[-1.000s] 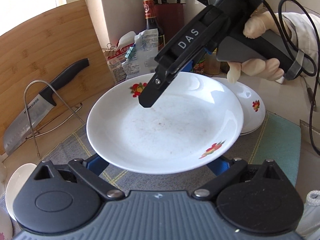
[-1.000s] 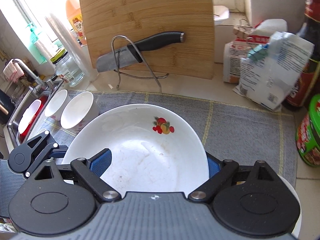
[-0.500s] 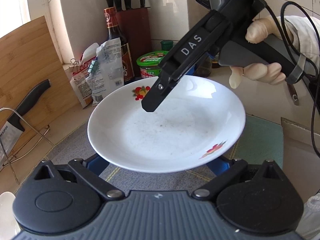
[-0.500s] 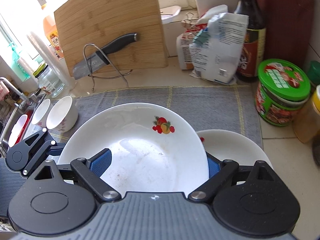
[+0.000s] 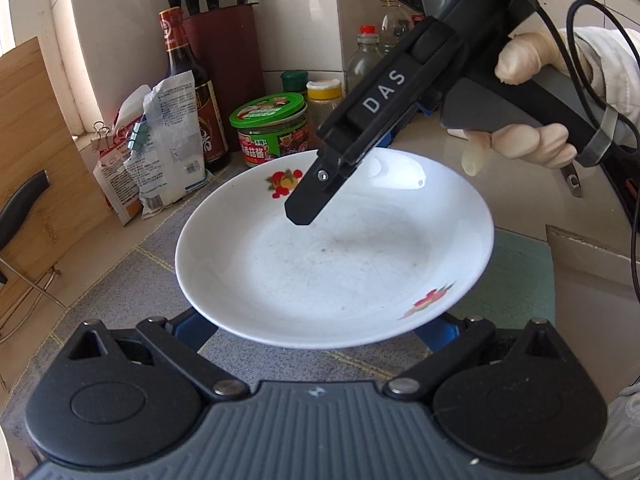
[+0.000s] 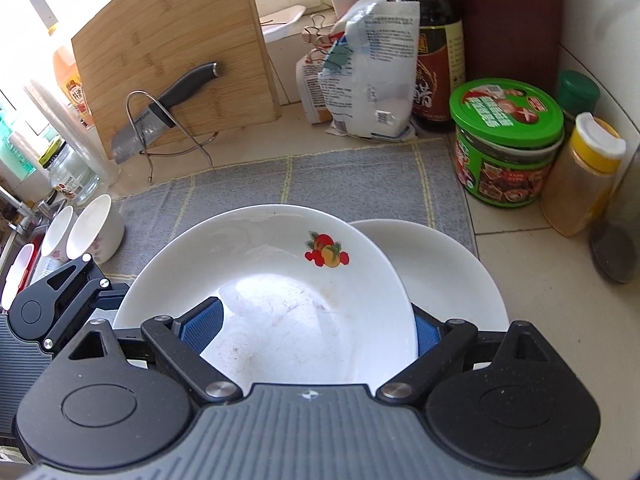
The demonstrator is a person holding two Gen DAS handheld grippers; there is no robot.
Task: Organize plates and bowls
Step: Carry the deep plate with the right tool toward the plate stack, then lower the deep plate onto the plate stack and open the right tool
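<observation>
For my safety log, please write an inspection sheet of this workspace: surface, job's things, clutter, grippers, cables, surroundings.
Surface: grey mat on tiled counter.
Job's things: plate held over second plate; two bowls at the mat's left edge.
Clutter: knife on rack against board; bags, bottle, green-lid jar, yellow-lid jar.
Grippers: right gripper clamps the plate's rim; left gripper pads hidden under the plate, grip unclear.
Cables: black cable at the right gripper's handle.
Surroundings: faucet at left; knife block at wall.
</observation>
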